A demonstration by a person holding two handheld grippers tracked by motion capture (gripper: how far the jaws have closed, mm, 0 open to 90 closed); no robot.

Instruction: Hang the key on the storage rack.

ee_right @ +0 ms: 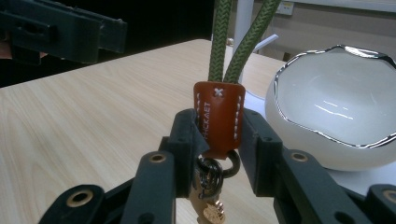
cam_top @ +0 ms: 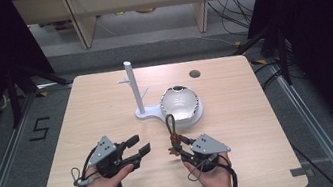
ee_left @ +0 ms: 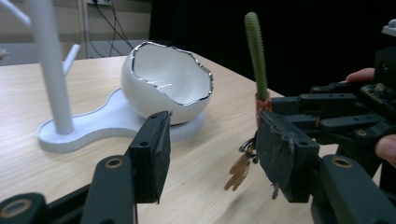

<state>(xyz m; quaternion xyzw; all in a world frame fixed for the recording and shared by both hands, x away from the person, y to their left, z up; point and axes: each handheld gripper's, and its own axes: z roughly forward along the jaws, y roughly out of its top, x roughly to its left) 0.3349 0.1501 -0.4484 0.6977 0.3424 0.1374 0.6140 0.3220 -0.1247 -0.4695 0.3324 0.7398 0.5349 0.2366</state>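
Green cord keychain (ee_right: 219, 93) upright, loop skyward, in closed right tongs (ee_right: 218, 140); left tongs (ee_left: 210, 154) agape, empty.

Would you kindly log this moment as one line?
right gripper: shut on keychain, loop up | left gripper: open, empty | bowl: on white stand, empty

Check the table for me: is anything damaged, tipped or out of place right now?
Nothing is spilled or broken. The white bowl sits tilted on its stand, its jagged silver rim looking like design, not damage. The right gripper holds the keychain upright by its leather tab. The left gripper pad looks frayed.
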